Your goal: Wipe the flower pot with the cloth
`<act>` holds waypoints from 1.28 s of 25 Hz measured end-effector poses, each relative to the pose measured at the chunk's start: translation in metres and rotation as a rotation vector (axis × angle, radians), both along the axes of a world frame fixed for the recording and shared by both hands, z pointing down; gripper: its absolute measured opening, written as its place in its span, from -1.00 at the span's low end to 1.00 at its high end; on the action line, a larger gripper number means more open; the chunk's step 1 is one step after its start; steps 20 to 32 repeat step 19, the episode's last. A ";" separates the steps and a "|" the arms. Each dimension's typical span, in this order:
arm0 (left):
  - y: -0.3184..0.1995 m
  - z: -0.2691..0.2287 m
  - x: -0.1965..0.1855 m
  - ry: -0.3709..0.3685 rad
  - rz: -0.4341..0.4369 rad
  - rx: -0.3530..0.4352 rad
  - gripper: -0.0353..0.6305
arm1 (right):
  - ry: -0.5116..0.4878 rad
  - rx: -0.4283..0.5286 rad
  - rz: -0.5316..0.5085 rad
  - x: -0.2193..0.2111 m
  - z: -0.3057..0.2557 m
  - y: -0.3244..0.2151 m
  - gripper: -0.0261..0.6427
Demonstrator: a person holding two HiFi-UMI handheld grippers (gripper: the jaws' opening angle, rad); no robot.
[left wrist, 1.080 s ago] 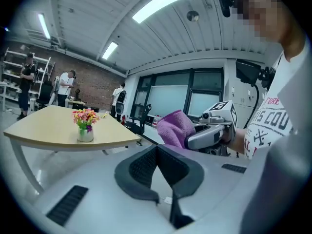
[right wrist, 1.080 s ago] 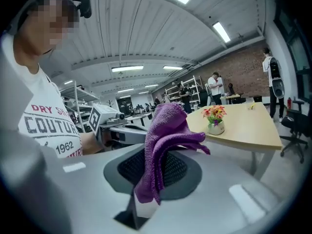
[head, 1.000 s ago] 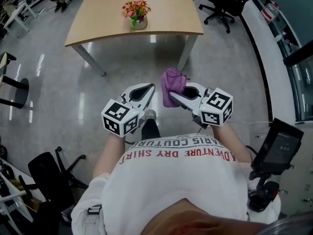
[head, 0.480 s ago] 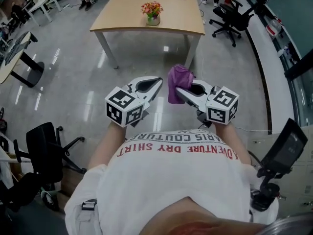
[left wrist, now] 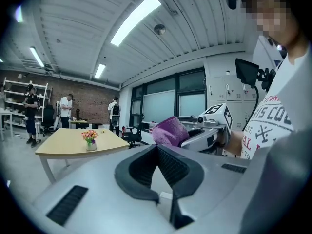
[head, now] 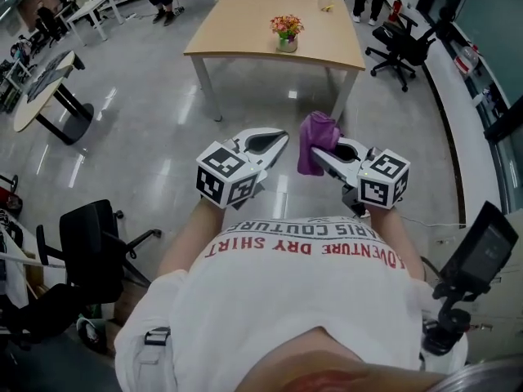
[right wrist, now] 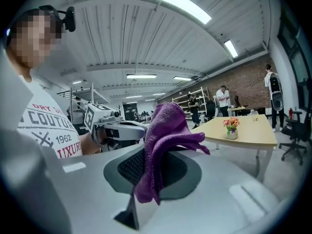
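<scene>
Both grippers are drifting up and rightward in the head view, the left gripper (head: pixel 280 138) pressing its jaws together empty, the right gripper (head: pixel 319 157) clamping the purple cloth (head: pixel 316 135), well short of the flower pot (head: pixel 286 44).

Your head camera looks steeply down over your shirt (head: pixel 310 300), so the left gripper (head: pixel 279 137) and right gripper (head: pixel 317 155) sit close beneath it, while the table (head: pixel 245 35) lies far off at the top. Each gripper camera rides just behind its own jaws and faces nearly level across the room. The left one catches the right gripper at its right side, and the right one catches the left gripper at its left. All three share the distant table and pot (head: pixel 286 43).
</scene>
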State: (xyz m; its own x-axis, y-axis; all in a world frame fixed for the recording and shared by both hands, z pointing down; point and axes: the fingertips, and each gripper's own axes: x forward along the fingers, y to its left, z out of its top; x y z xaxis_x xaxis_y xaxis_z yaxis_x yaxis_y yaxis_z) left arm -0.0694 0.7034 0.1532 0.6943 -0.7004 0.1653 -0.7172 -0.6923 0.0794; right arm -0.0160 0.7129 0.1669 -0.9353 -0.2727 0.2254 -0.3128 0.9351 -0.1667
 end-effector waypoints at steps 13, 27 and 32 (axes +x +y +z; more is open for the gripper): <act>0.002 -0.002 -0.012 -0.021 0.049 -0.016 -0.89 | -0.005 -0.006 0.060 -0.008 -0.007 0.005 -0.79; 0.001 0.006 -0.013 -0.005 0.045 -0.040 -0.89 | 0.006 -0.014 0.059 -0.006 0.000 0.005 -0.79; 0.001 0.006 -0.013 -0.005 0.045 -0.040 -0.89 | 0.006 -0.014 0.059 -0.006 0.000 0.005 -0.79</act>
